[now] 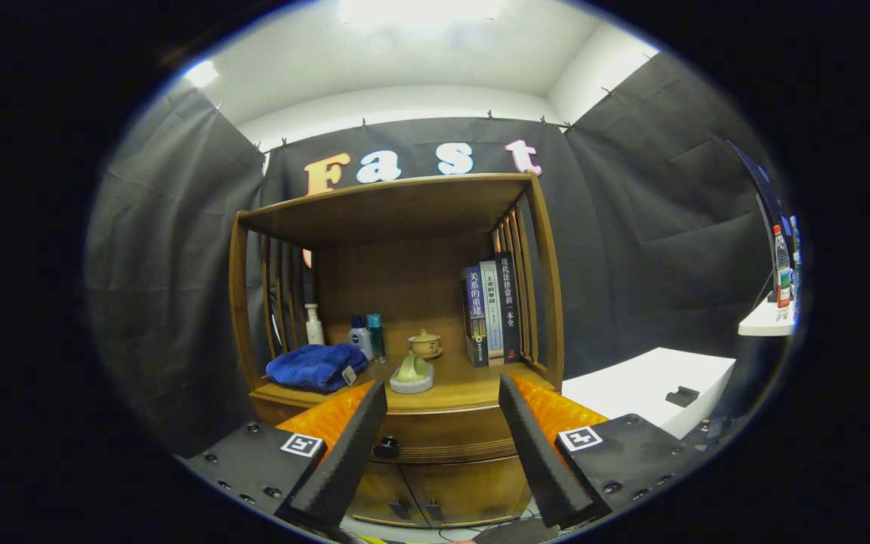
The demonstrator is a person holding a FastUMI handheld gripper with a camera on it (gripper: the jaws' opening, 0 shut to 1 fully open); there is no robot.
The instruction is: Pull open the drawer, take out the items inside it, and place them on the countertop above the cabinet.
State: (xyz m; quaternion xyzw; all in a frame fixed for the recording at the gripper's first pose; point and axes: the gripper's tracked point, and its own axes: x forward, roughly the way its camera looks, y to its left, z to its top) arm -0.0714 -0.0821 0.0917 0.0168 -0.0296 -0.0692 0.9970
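Facing the tall brown wooden cabinet (pixel 397 317) with its open shelf bay, I have the hand-held gripper (pixel 442 400) aimed at its front, fingers spread wide apart and clamped on nothing. Below the wooden counter (pixel 465 389) sits the curved wooden drawer front (pixel 450 437), flush and closed as far as I can tell, with its small dark round knob (pixel 387 447) just beside my left finger (pixel 344 446), slightly inside the gap. Under that, a pair of lower cabinet doors (pixel 435 491).

On the counter, biggest down: a crumpled blue towel (pixel 314 366) at the left side, a row of upright books (pixel 492 310) against the right slats, a pale green soap-like piece on a grey pad (pixel 412 374) near the middle, a small tan lidded ceramic cup on a saucer (pixel 425 344) behind it, a white pump bottle (pixel 314 325), and two small bottles (pixel 368 336) beside the towel.

Step call: ambiguous. Closed drawer plus things on the counter fits either lining up on the knob to pull, or contents already up top and drawer pushed shut. I can't see inside the drawer, so I can't say which counter items came from it. If a pull is due, my judgement is the knob must be centred between the fingers, since it sits off toward the left one, then closed on squarely and drawn straight back.
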